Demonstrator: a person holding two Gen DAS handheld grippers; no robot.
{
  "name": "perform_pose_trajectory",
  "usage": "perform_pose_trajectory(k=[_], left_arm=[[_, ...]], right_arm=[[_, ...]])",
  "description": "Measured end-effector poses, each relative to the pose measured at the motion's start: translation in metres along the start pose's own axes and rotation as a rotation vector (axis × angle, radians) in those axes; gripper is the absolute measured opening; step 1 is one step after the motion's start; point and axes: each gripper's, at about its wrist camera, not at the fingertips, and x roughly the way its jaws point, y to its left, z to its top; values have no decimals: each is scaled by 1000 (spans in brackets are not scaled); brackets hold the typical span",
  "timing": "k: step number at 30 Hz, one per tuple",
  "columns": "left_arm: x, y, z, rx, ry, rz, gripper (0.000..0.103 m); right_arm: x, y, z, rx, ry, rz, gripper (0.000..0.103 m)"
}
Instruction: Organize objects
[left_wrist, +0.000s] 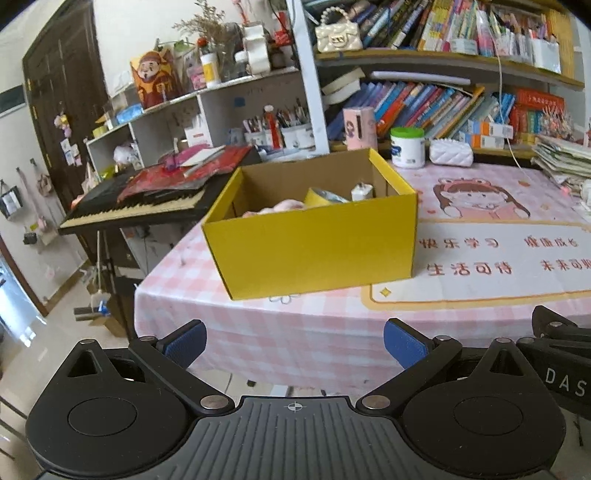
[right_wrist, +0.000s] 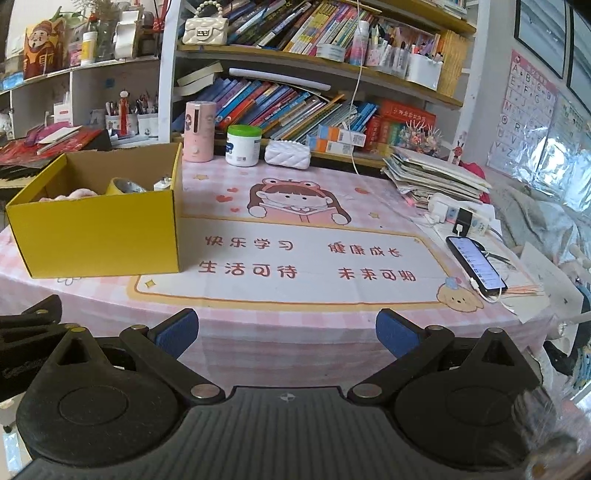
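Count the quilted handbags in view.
2. A cream handbag with a pearl handle sits on the upper bookshelf; a white quilted bag lies on the table beside the green-lidded jar. Clutter may hide others.

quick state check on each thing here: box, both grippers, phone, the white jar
yellow box: open, no lid on, things inside
left gripper: open, empty
right gripper: open, empty
phone: screen lit, cable plugged in
white jar: upright, green lid on
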Motion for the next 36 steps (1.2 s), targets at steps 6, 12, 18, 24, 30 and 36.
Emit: perform_pose_trajectory(k=[6,12,18,24,30,36], left_arm=[[-3,-10,0,42,-13,-5,103],[-4,-15,2,50,-5,-7,103],[-5,-20,3,58,-1,-19,103],[-4,-25,3,68,15,-17,103],[-3,-30,2,70,33,-23,103],[-1,-33,2,74,47,-26,103]], right_arm=[[4,-8,-2,18,13,-27,103],[6,-12,-2,18,21,-36,103],[5,-19,-2,30,18,-39,103],[6,-24,-3,43,29,-32,103],[9,-27,-4,45,43,-39,103],[11,-31,-6,47,53,-42,103]])
